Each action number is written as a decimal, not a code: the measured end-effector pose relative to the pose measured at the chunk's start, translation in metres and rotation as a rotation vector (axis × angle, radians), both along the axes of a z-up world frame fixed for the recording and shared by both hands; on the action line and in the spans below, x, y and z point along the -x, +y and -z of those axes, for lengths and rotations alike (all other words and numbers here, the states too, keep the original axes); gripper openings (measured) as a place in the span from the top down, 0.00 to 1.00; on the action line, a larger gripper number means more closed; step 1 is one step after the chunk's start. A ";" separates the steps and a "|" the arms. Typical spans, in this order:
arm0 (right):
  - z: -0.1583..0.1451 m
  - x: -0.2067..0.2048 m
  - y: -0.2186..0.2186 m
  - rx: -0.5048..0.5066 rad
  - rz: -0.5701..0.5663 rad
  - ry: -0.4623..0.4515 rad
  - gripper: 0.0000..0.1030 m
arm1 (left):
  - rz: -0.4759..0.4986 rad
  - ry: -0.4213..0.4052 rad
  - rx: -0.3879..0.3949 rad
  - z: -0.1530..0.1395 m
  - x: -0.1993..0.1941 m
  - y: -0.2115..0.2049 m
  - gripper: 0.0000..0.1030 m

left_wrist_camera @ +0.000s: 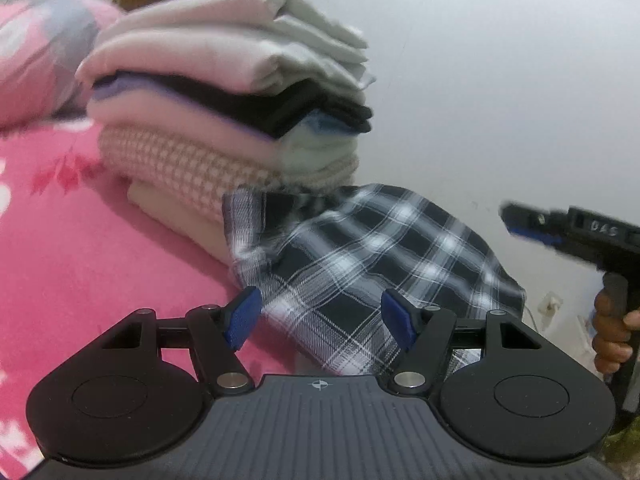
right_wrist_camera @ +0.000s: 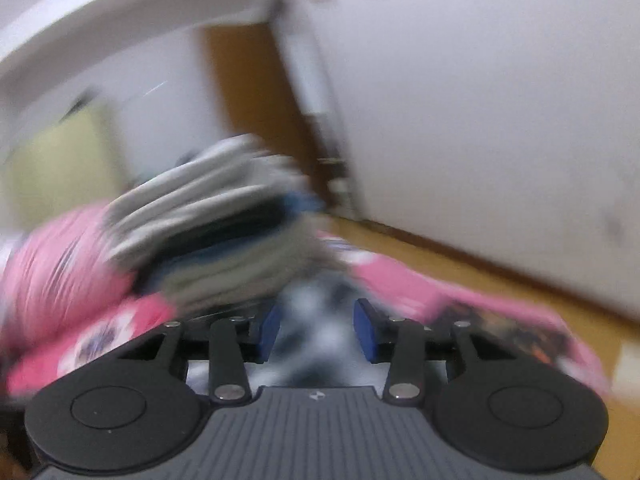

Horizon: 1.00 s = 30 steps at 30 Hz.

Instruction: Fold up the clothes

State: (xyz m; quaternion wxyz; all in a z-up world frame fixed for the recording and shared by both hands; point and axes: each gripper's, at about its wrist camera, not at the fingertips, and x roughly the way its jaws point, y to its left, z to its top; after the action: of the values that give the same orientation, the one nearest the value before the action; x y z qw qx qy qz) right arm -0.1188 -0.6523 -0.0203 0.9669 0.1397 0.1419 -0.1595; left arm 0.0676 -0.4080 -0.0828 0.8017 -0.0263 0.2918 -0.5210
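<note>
A folded black-and-white plaid garment [left_wrist_camera: 372, 256] lies on the pink bed cover [left_wrist_camera: 80, 248], right in front of a tall stack of folded clothes [left_wrist_camera: 224, 92]. My left gripper [left_wrist_camera: 320, 320] hovers at the plaid's near edge, open, its blue pads [left_wrist_camera: 240, 320] wide apart and gripping nothing. The right gripper [left_wrist_camera: 520, 222] comes in from the right above the plaid's far corner, held by a hand [left_wrist_camera: 612, 332]. The right wrist view is heavily blurred. There the right gripper [right_wrist_camera: 318, 330] stands open, with blurred plaid [right_wrist_camera: 316, 312] beyond the gap and the stack [right_wrist_camera: 216, 232] to the left.
A pink patterned pillow or quilt [left_wrist_camera: 36, 64] lies behind the stack. A white wall [left_wrist_camera: 500, 100] runs along the bed's right side. A wooden door [right_wrist_camera: 260, 92] and wooden floor [right_wrist_camera: 460, 264] show past the bed.
</note>
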 end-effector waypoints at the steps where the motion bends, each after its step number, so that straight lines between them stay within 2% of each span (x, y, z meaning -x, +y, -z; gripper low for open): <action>1: -0.004 -0.020 0.012 0.041 -0.071 0.019 0.61 | -0.006 0.023 0.002 0.004 -0.001 -0.001 0.35; 3: -0.010 -0.061 0.029 0.080 -0.197 0.079 0.63 | -0.012 0.057 -0.002 0.012 -0.002 -0.003 0.35; 4: -0.011 -0.081 0.035 0.089 -0.248 0.112 0.67 | -0.013 0.072 -0.006 0.017 -0.003 -0.004 0.35; 6: -0.008 -0.121 0.039 0.081 -0.321 0.193 0.72 | -0.017 0.101 -0.004 0.024 -0.003 -0.005 0.35; 10: 0.013 -0.203 0.026 -0.022 -0.400 0.376 0.73 | -0.022 0.145 0.014 0.036 -0.006 -0.005 0.35; 13: 0.026 -0.234 0.015 -0.090 -0.475 0.467 0.72 | -0.012 0.154 0.007 0.040 -0.006 -0.008 0.35; 16: 0.031 -0.233 0.013 -0.101 -0.494 0.555 0.73 | -0.002 0.155 0.008 0.041 -0.006 -0.010 0.35; 17: 0.032 -0.230 0.017 -0.075 -0.492 0.571 0.73 | 0.000 0.158 0.011 0.041 -0.006 -0.011 0.35; 21: 0.028 -0.224 0.034 0.041 -0.460 0.569 0.73 | -0.004 0.156 0.015 0.042 -0.004 -0.010 0.35; 24: 0.016 -0.208 0.047 0.109 -0.430 0.524 0.73 | -0.002 0.138 0.010 0.042 -0.001 -0.009 0.35; 27: 0.010 -0.198 0.045 0.149 -0.381 0.513 0.73 | -0.002 0.125 0.013 0.043 0.001 -0.009 0.35; 30: 0.026 -0.211 0.031 0.128 -0.332 0.571 0.73 | -0.008 0.115 0.016 0.044 0.004 -0.008 0.35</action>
State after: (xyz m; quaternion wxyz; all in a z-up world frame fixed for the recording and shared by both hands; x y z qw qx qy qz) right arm 0.0927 -0.6212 -0.0466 0.9077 0.0031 0.4176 -0.0410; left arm 0.0632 -0.4160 -0.1266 0.7855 -0.0638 0.3331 -0.5176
